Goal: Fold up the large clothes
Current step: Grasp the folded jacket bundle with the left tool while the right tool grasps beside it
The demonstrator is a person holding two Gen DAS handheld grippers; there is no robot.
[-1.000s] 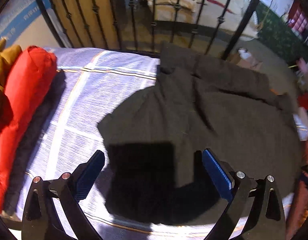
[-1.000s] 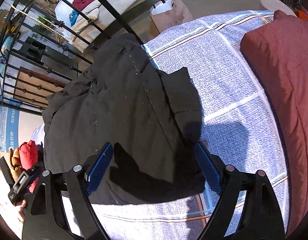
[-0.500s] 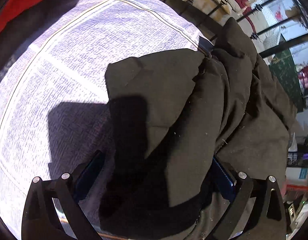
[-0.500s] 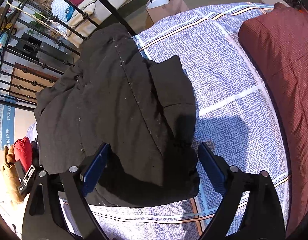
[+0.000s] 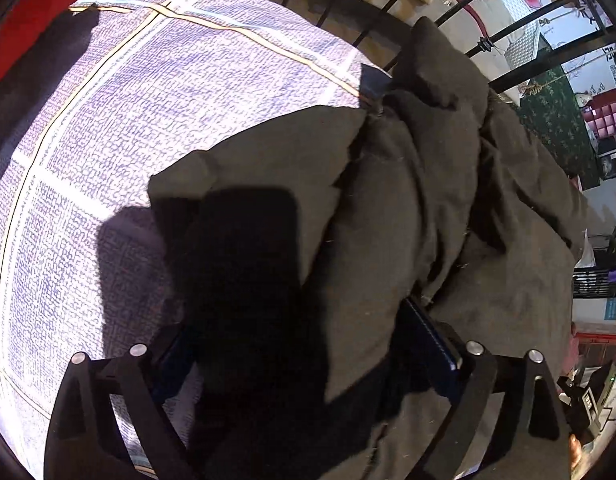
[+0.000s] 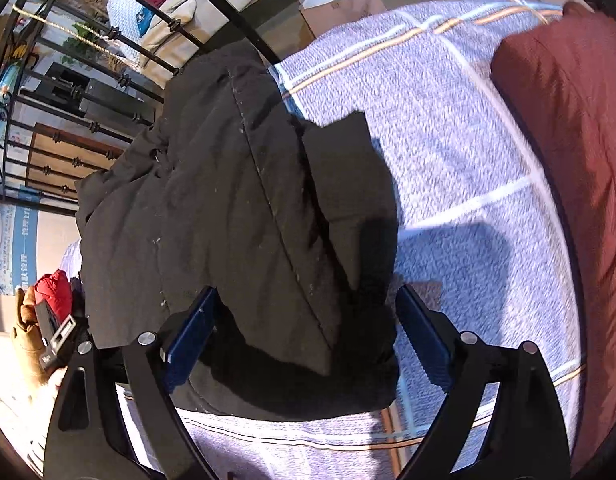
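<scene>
Your bed (image 6: 448,152), under its lilac checked cover, takes up most of both views, with a black iron railing (image 5: 504,36) along its far edge. A dark red pillow (image 6: 568,152) lies along the right side in the right wrist view.

The black coat (image 6: 235,208) sprawls on the cover at the railing side, crumpled. Its long axis runs from the railing toward you, following the seam down its middle, and one end is heaped against the bars. A loose flap (image 5: 259,168) spreads flat onto the cover.

Your left gripper (image 5: 303,344) points steeply down with coat folds between its fingers; its jaws have just been narrowing a little yet stand wide, released. Your right gripper (image 6: 303,332) straddles the coat's near edge, its blue pads (image 6: 189,340) apart and not pressing the cloth.
</scene>
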